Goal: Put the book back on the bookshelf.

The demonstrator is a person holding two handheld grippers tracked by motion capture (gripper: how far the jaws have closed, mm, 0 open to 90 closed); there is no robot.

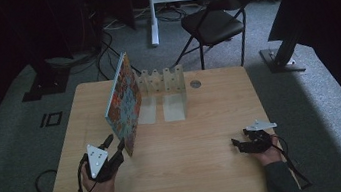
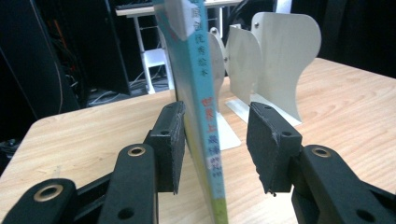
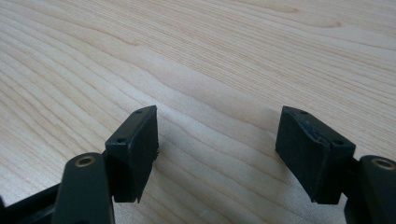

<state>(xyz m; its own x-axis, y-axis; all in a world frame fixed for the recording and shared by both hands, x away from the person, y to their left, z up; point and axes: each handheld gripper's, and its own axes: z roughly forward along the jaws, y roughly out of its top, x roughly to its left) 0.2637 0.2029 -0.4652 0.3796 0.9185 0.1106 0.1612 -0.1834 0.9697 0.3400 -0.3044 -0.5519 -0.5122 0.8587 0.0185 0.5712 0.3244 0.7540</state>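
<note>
A thin picture book [image 1: 122,100] with a colourful cover stands on edge on the wooden table [image 1: 191,148], leaning a little to the left. Its near lower corner sits between the jaws of my left gripper [image 1: 115,143]. In the left gripper view the book's teal spine [image 2: 198,79] rises between the two black pads. The left pad [image 2: 169,140] lies against the cover, while the right pad [image 2: 268,140] stands clear of it, so my left gripper [image 2: 217,126] is open. My right gripper [image 1: 239,142] rests low at the table's right, and its jaws [image 3: 217,140] are open over bare wood.
White metal bookends [image 1: 161,82] stand in a row at the table's back, just right of the book, and rise behind it [image 2: 275,56]. A round grommet [image 1: 195,84] sits near them. A black folding chair [image 1: 213,19] and stands are on the floor beyond.
</note>
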